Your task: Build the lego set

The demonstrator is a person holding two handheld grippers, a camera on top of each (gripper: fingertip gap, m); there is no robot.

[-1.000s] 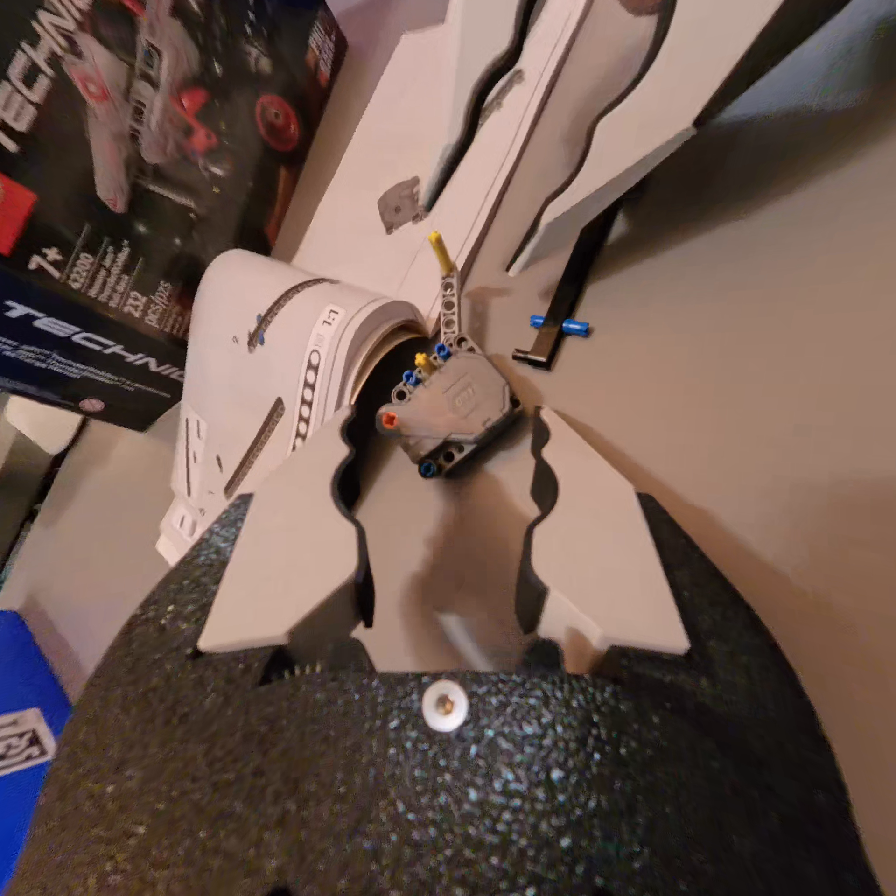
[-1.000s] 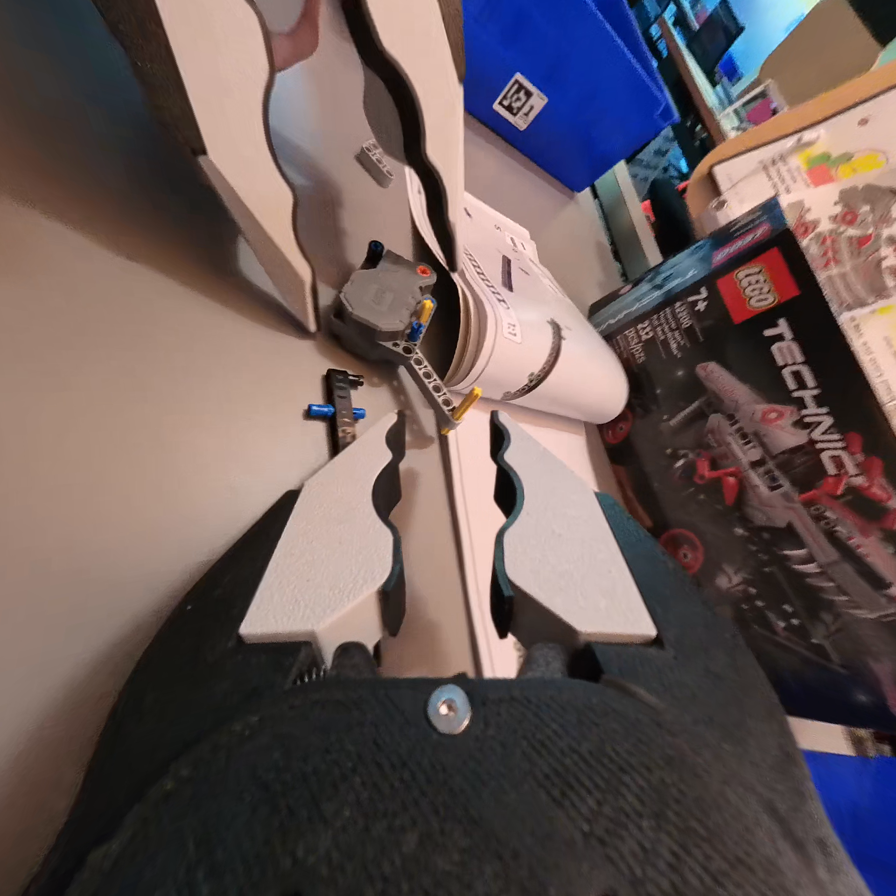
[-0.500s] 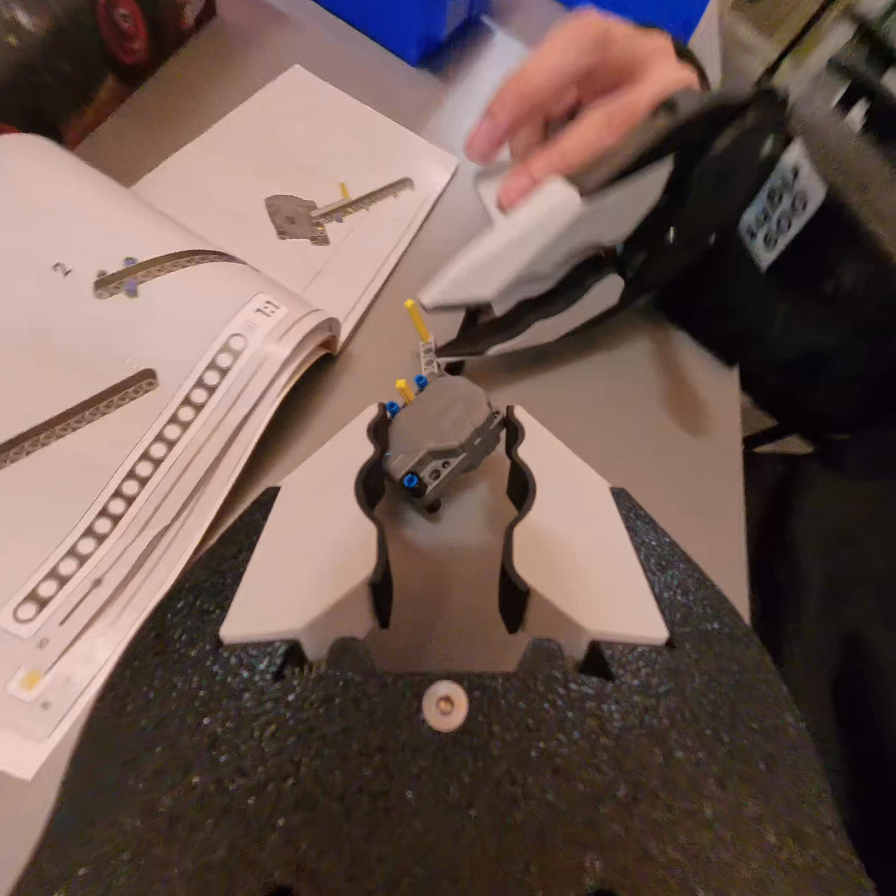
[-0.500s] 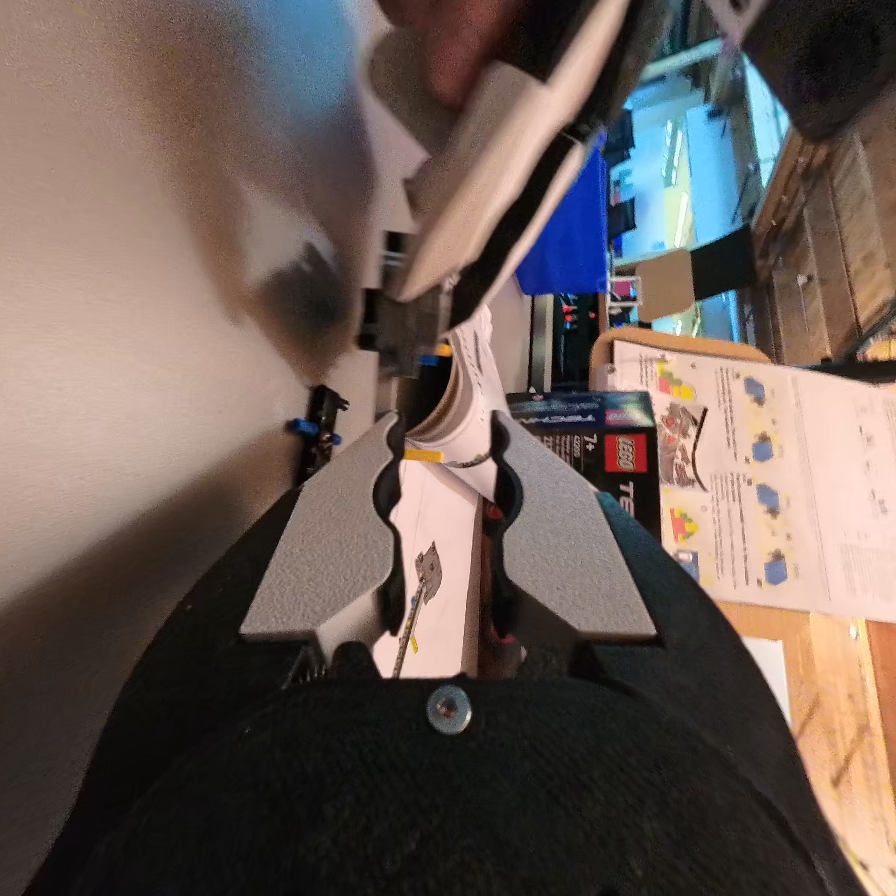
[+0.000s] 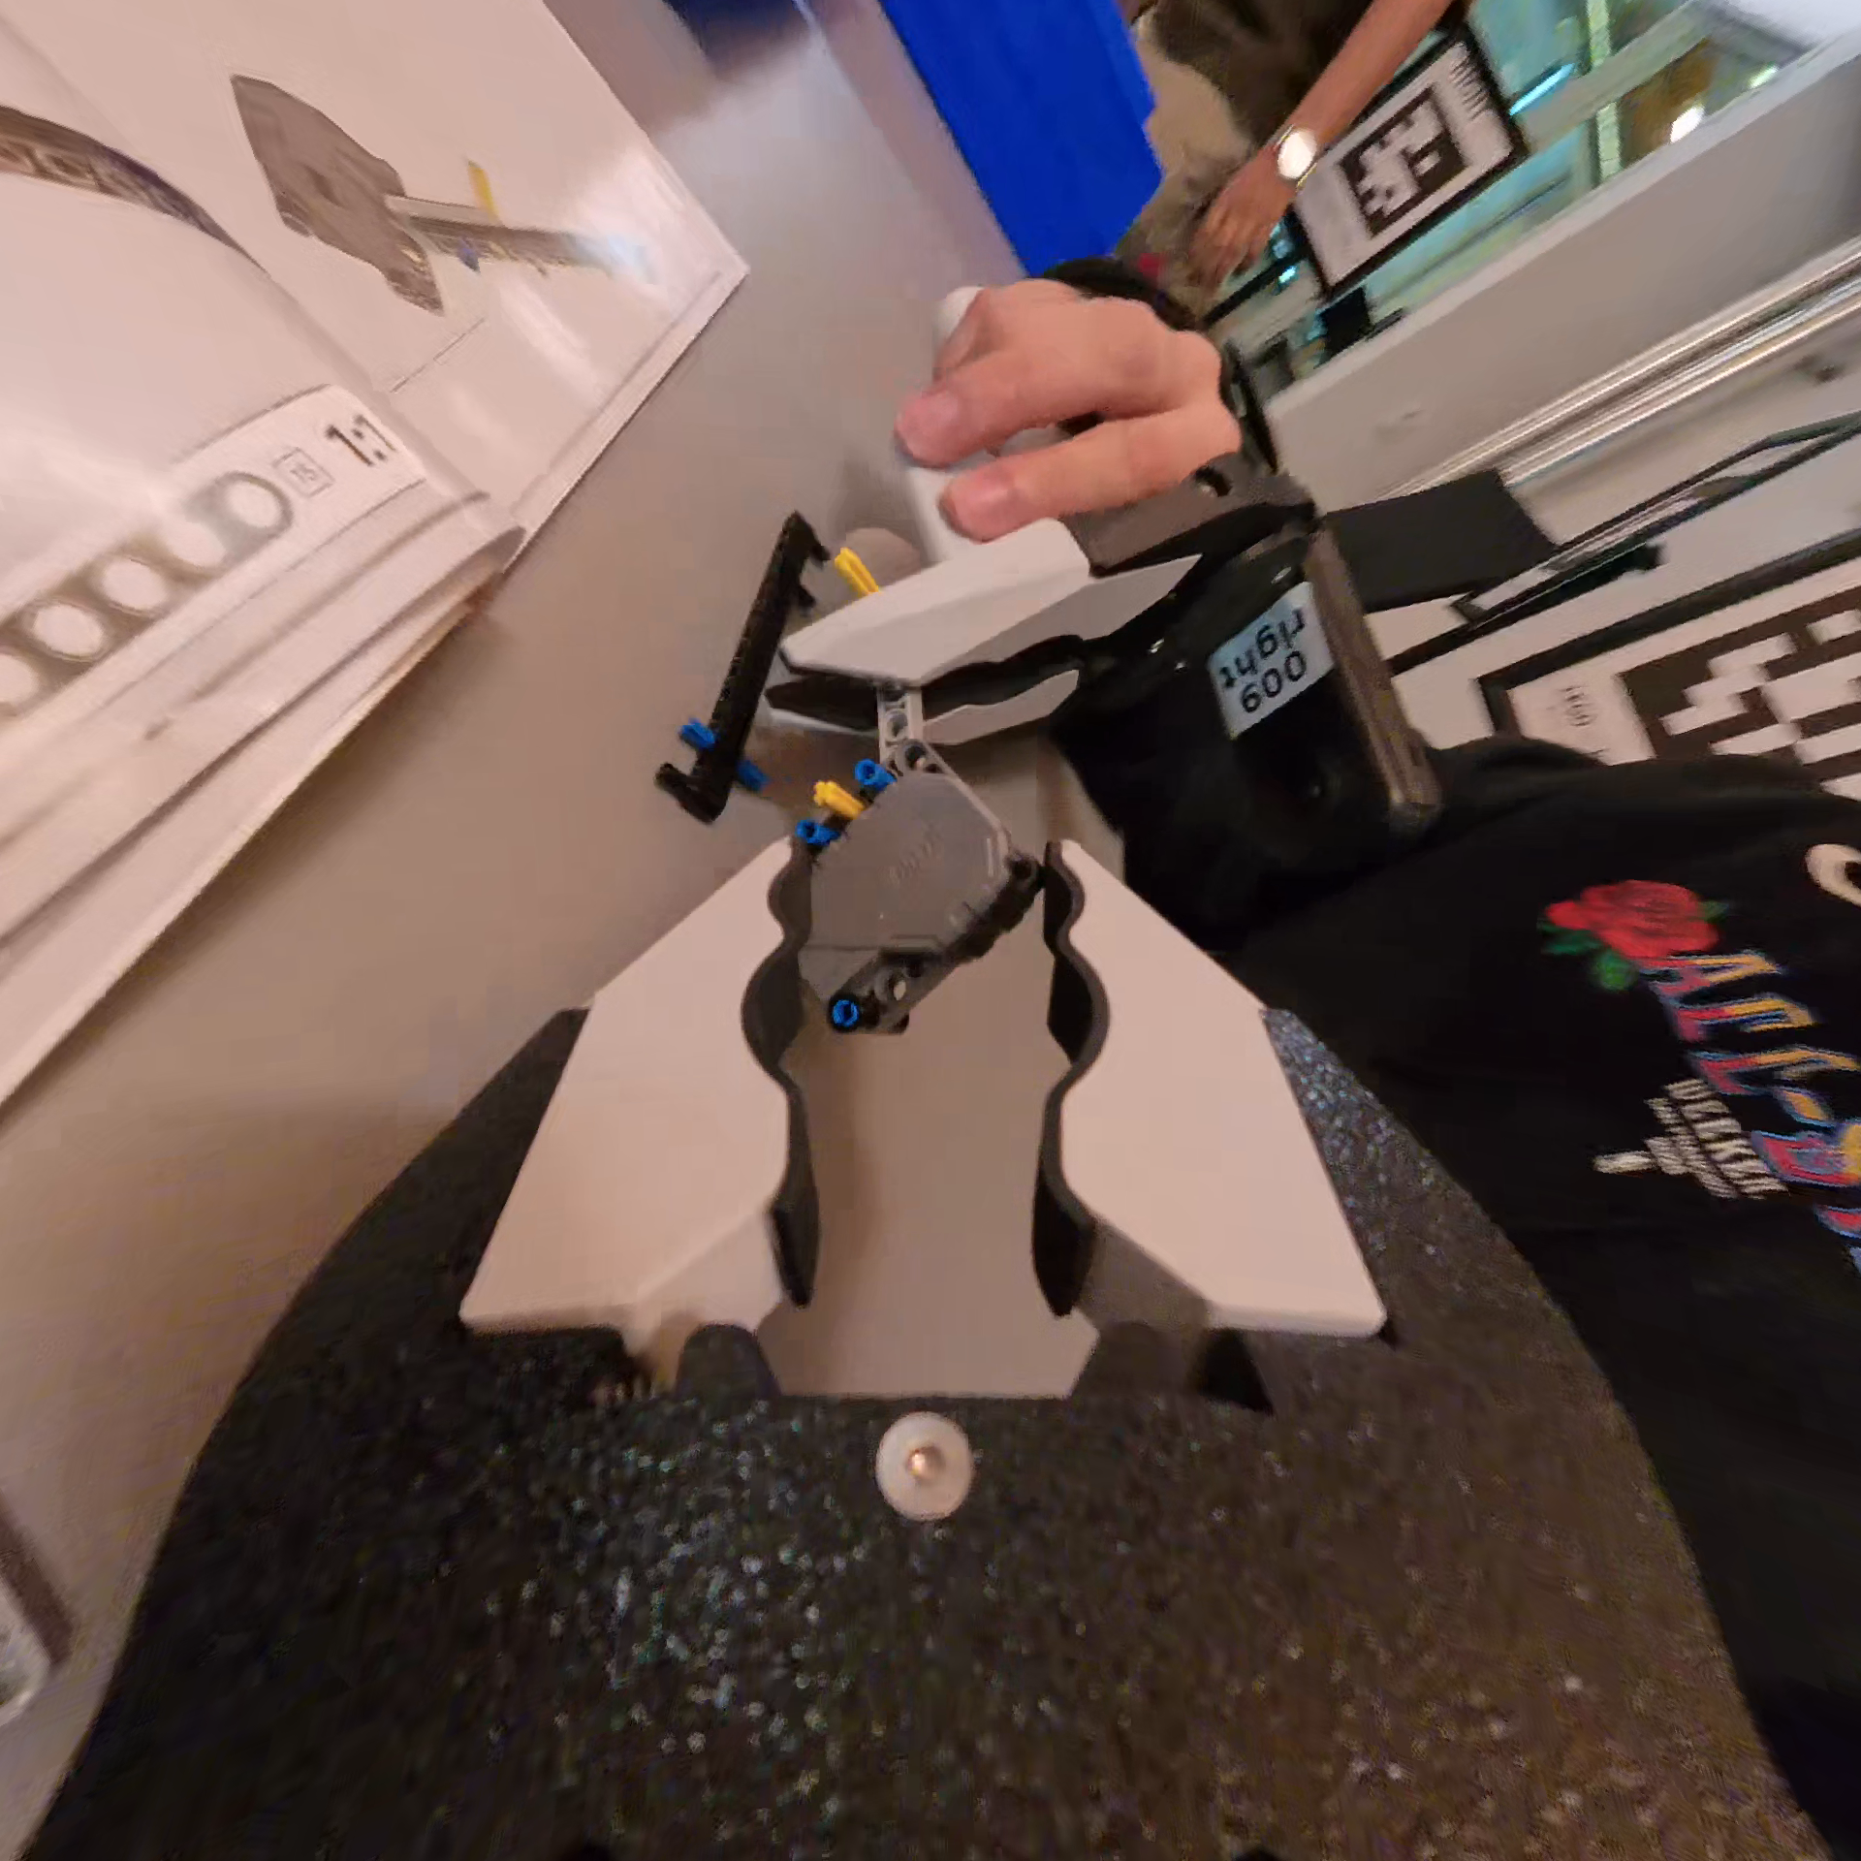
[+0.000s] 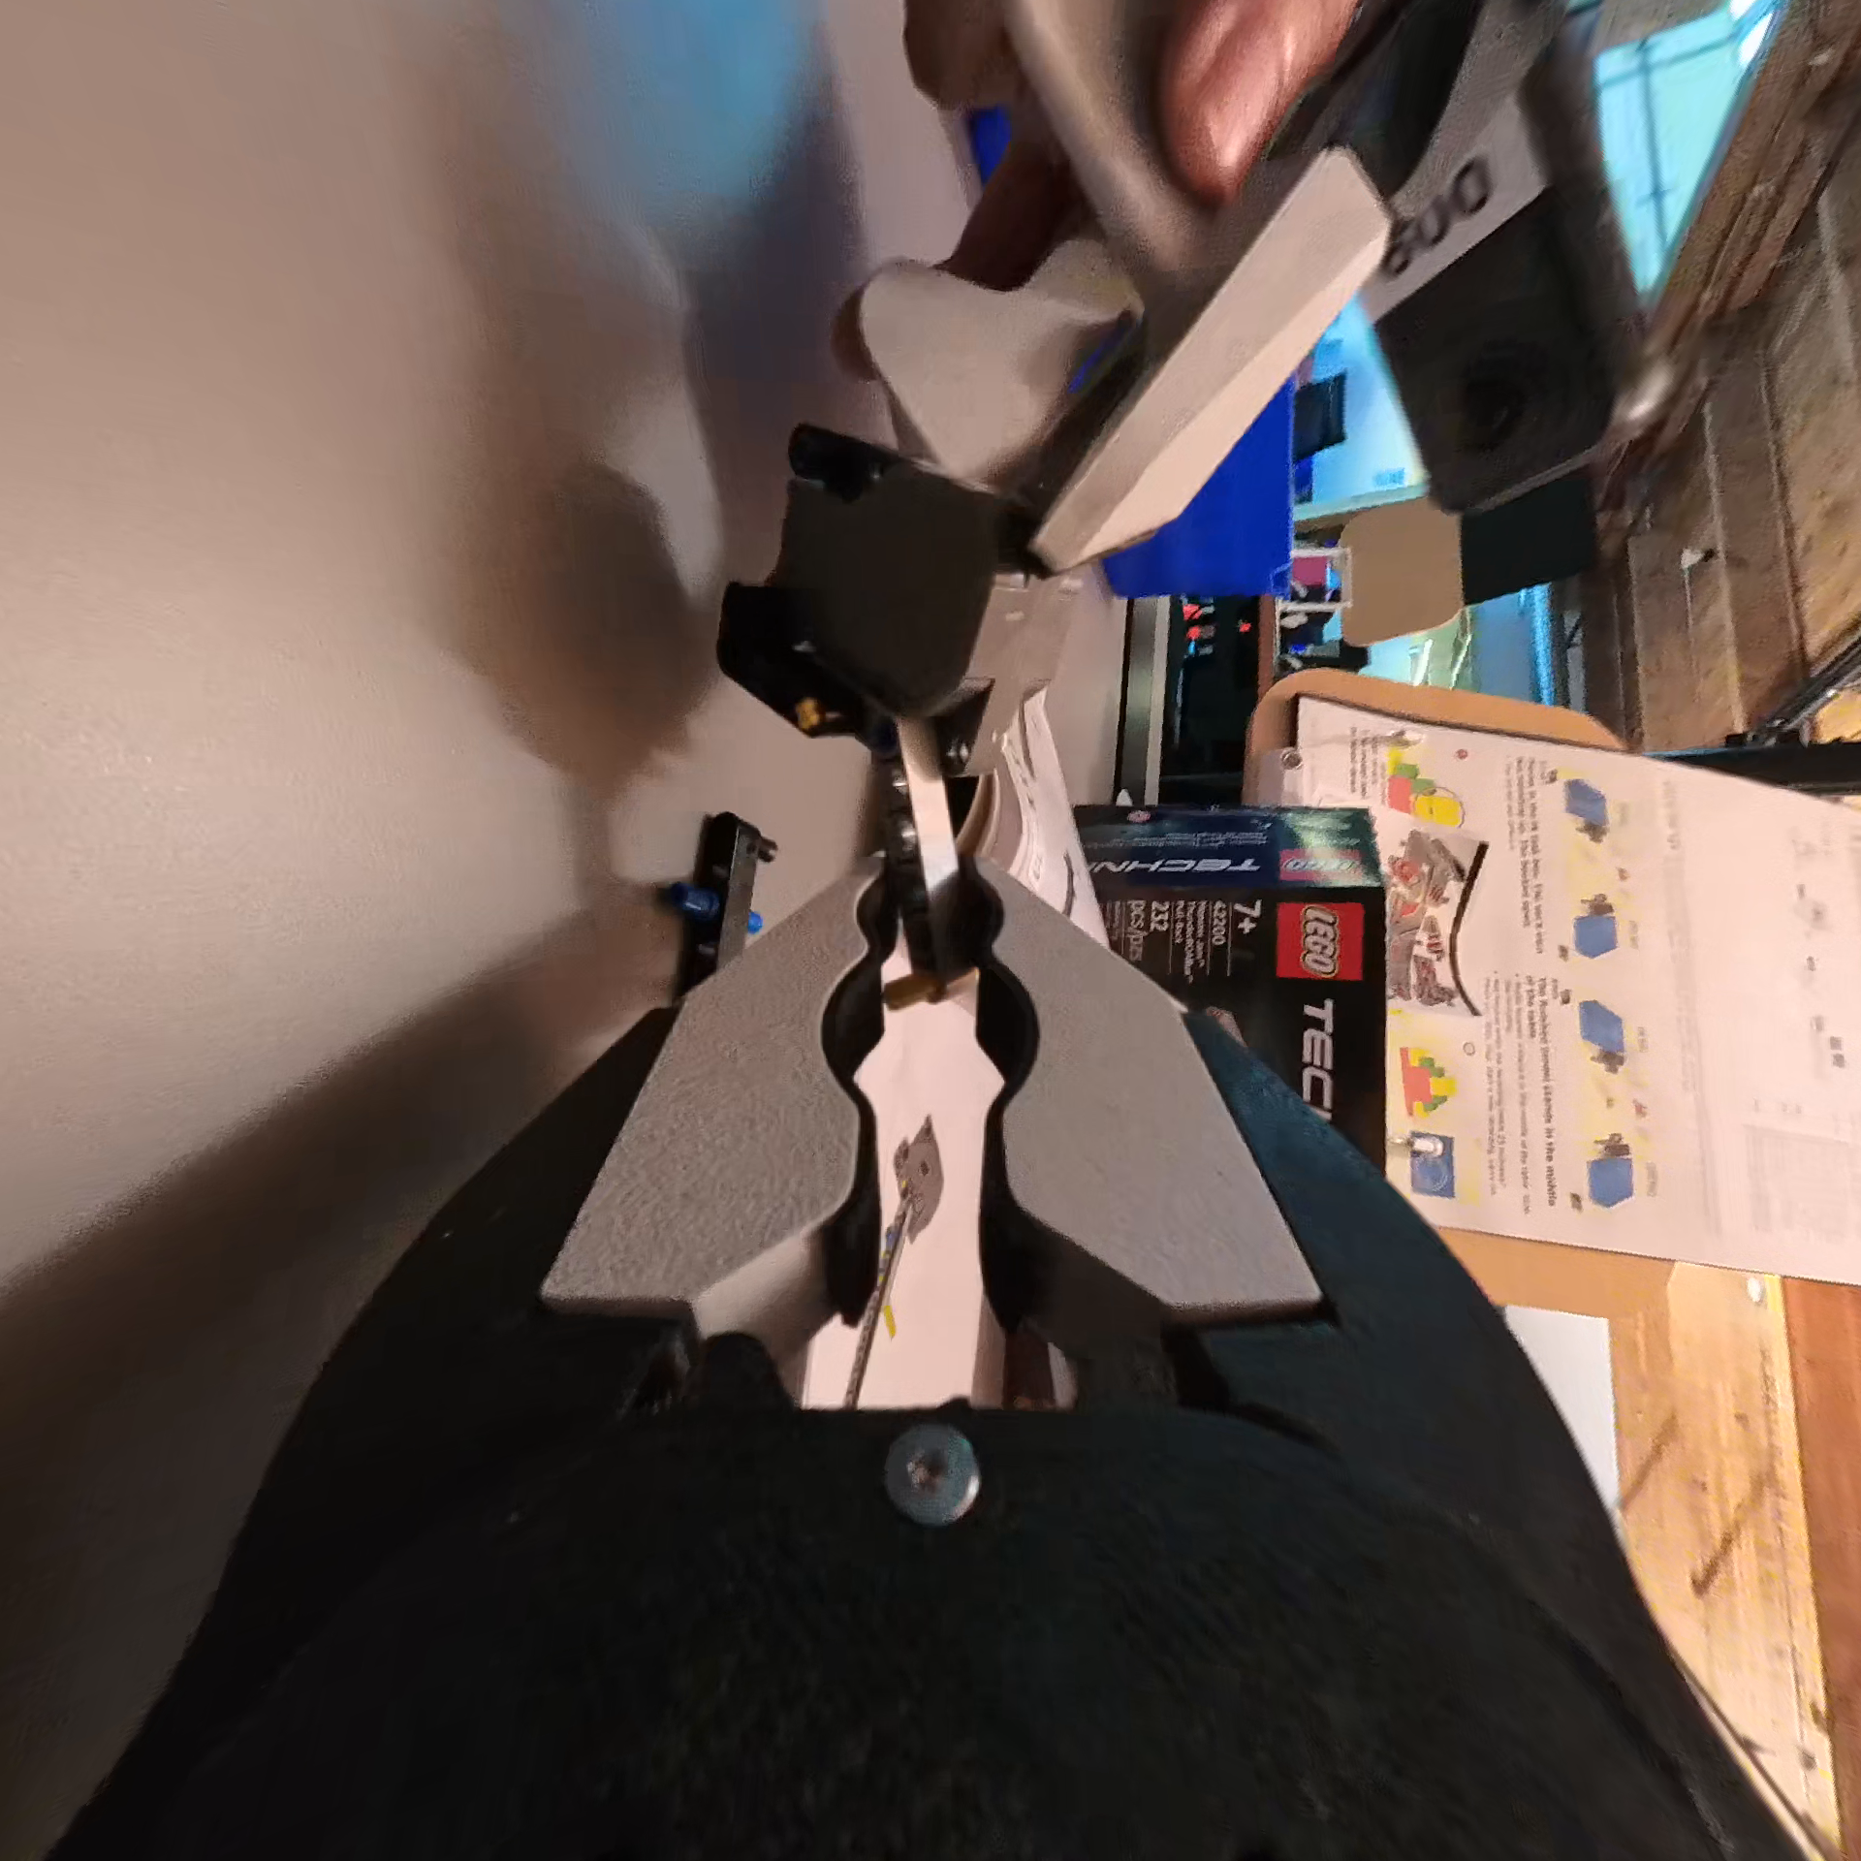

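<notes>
A grey motor block [image 5: 906, 906] with blue and yellow pins has a light grey beam [image 5: 891, 705] fixed to its far end, and a yellow axle [image 5: 854, 569] sits at the beam's tip. My left gripper [image 5: 921, 876] is shut on the block and holds it above the table. My right gripper [image 6: 926, 886] is shut on the beam [image 6: 921, 866]. It also shows in the left wrist view [image 5: 906, 655], held by a hand [image 5: 1057, 403]. In the right wrist view the block [image 6: 886, 594] sits between the left gripper's fingers [image 6: 1208, 383].
A black beam with blue pins [image 5: 735, 685] lies on the table beside the assembly, also in the right wrist view [image 6: 730, 906]. The open instruction booklet [image 5: 252, 403] lies to the left. The set's box [image 6: 1259, 937], a blue bin [image 5: 1017, 121] and a printed sheet [image 6: 1611, 1007] stand beyond. Some 5 cm of space lies between my two pairs of fingers.
The left gripper closed on the grey block and lifted it off the table. The right gripper moved in and closed on the beam. Both views swung round.
</notes>
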